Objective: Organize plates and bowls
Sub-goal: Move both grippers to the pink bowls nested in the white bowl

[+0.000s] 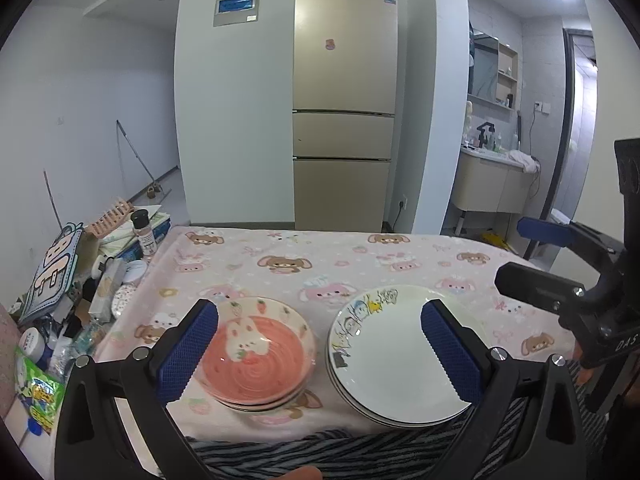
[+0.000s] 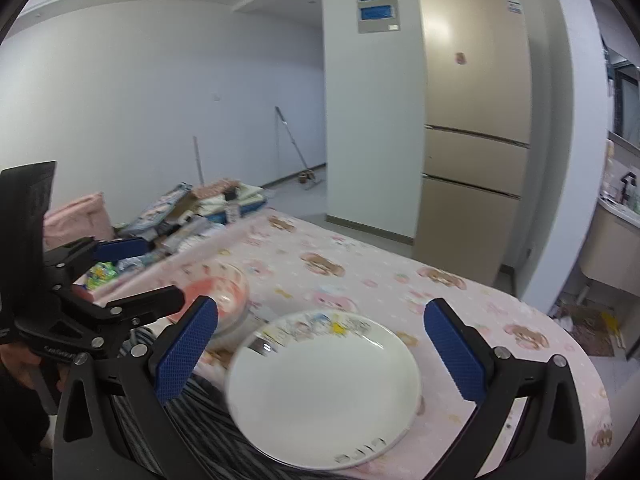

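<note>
**Left wrist view: plates and bowls stacked side by side on pink tabletop**

Left wrist camera looks down over a tabletop (image 1: 340, 256) draped in a pink cloth printed with bears and rabbits. Near the front edge sits a stack of pink bowls (image 1: 256, 356) with a rabbit and strawberry pattern; just beside it, toward the right edge, lies a stack of white plates (image 1: 396, 360) with cartoon drawings along the far rim. The left tool (image 1: 320, 352) hangs above them with its blue-padded fingers spread wide, nothing between them and neither pad touching the crockery. The right tool (image 1: 516, 256) shows at the right of this view, also spread and empty.

From the right wrist camera, the right tool (image 2: 320, 352) hangs with its fingers wide apart over the plates (image 2: 324, 392), clear of them, while the bowls (image 2: 220, 296) appear blurred beyond. The left tool (image 2: 136, 276) enters from the left side. A grey striped cloth (image 1: 320, 452) lies along the front edge. Boxes and packets crowd the left edge, and a gold fridge (image 1: 344, 100) stands past the far edge.
</note>
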Available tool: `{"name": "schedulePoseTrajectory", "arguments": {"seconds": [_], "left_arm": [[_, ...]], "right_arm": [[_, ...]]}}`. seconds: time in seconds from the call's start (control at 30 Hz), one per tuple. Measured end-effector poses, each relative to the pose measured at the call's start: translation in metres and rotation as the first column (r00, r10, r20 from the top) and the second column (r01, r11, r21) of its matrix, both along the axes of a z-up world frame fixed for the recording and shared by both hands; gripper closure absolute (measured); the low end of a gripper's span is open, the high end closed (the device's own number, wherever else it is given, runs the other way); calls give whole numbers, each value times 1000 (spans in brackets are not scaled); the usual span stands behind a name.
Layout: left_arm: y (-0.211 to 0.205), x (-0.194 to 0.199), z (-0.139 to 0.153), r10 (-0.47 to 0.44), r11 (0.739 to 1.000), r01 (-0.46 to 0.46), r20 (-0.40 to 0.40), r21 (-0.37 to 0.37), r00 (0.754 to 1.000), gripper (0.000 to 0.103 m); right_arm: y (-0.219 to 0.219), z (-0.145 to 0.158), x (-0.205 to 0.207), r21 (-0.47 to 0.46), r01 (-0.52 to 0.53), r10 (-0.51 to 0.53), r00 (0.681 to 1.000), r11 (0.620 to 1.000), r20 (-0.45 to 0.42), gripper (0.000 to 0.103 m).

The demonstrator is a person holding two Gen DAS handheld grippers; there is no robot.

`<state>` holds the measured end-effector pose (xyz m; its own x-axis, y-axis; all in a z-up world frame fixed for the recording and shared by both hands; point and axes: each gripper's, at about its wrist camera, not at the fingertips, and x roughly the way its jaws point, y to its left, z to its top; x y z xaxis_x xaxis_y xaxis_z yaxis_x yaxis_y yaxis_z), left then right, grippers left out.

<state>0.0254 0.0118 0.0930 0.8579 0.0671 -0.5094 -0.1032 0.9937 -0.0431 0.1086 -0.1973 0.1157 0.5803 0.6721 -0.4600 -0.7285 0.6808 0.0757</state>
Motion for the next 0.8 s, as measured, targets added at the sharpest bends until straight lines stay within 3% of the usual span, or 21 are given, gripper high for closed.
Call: {"name": "schedulePoseTrajectory", "arguments": {"seconds": [0.23,0.37,0.53,0.67,0.8], "left_arm": [[30,5,20,22,999,-24,-43,-37,999,0],[52,12,15,45,996,-51,-79,-75,996,0],[76,20,-5,65,988,-84,-150,-127,987,0],[97,26,-26,56,971,-103,-215,-214,975,0],[114,32,-53,80,951,-157,-280,-267,957,0]], "right_arm": [[37,17,10,-51,-75,75,997,996,0,0],[57,13,18,-49,-122,121,992,991,-34,0],[88,-10,36,-48,-197,189,973,979,-133,0],[107,-34,55,-46,-213,198,955,976,-219,0],[125,-62,69,-53,-247,219,925,967,-311,9]]}}
